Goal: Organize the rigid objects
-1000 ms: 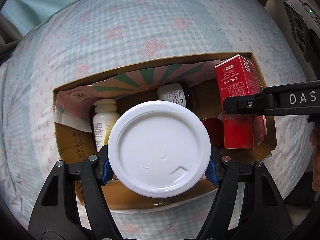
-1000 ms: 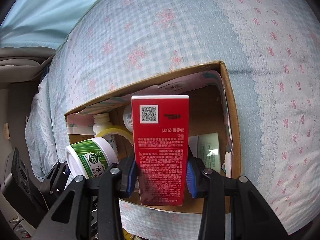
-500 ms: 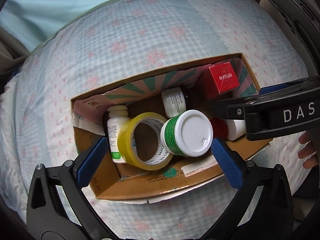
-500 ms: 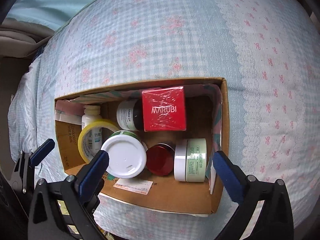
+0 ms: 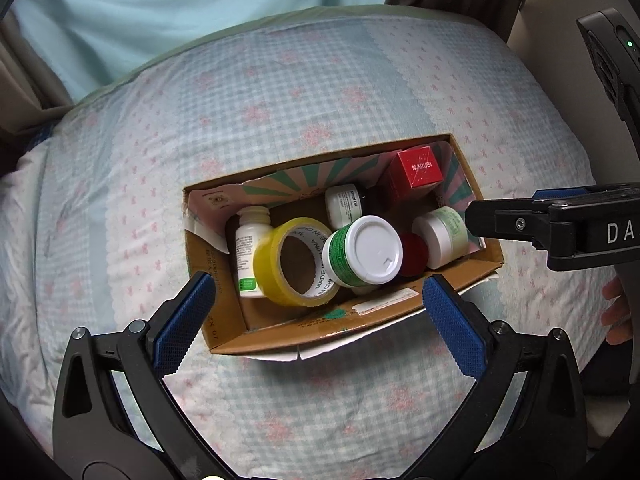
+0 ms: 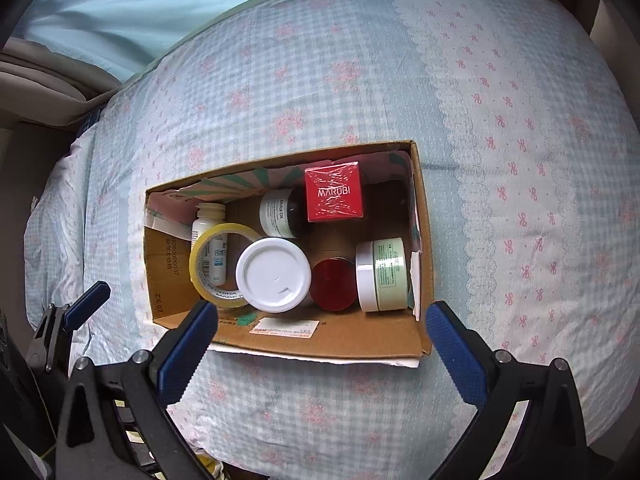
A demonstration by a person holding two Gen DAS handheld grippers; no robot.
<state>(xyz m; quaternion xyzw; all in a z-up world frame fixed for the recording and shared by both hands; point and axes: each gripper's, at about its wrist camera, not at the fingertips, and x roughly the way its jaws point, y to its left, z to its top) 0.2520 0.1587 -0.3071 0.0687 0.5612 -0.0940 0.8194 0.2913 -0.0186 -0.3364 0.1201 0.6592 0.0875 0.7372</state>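
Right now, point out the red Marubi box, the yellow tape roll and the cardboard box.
red Marubi box [image 6: 334, 193]: right wrist view, its top face.
yellow tape roll [image 5: 267, 258]: left wrist view, its outer yellow band.
cardboard box [image 6: 332, 343]: right wrist view, its near wall.

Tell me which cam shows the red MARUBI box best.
Right wrist. The red MARUBI box sits near frame center, its top face and lettering square to the lens. In the left wrist view it is smaller, angled, at the cardboard box's far corner.
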